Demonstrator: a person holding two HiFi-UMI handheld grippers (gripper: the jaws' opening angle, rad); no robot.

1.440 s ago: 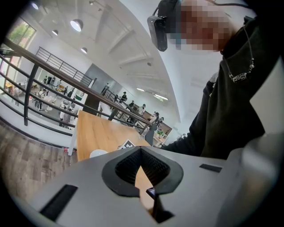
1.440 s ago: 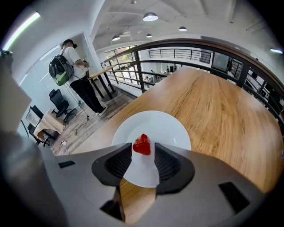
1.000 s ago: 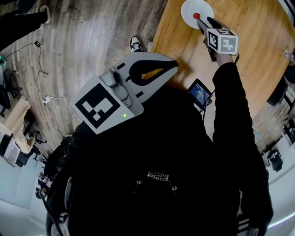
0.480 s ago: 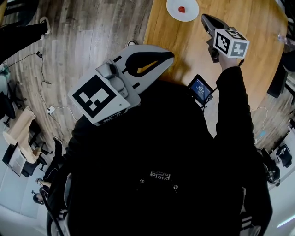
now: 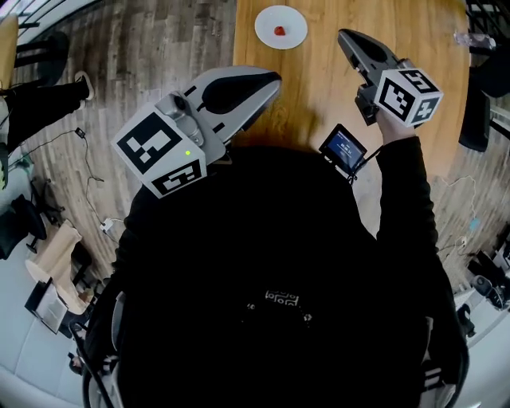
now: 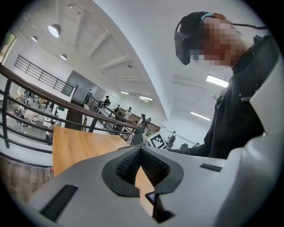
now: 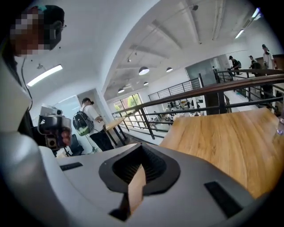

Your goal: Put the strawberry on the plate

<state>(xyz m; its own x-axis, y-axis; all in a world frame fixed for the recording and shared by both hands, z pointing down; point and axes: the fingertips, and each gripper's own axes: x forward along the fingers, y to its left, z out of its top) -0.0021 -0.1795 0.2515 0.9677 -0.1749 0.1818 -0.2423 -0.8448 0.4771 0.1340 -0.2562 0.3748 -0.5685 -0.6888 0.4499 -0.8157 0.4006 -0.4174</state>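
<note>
The strawberry (image 5: 280,31) lies on the white plate (image 5: 293,21), a small red spot near its middle, and the plate sits on the wooden table (image 5: 319,88) towards the side far from the person. Off to the plate's right, and a little nearer the person, the right gripper (image 5: 343,36) is held above the table. Its jaws are pressed together tip to tip with nothing in them (only tabletop shows through the slot behind the tips). The left gripper (image 5: 273,77) hangs on the plate's near side, just over the table's edge, its jaws likewise closed on nothing. Neither gripper touches the plate. A small lit screen (image 5: 343,150) sits well apart from the plate, close by the person's dark sleeve (image 5: 402,207).
</note>
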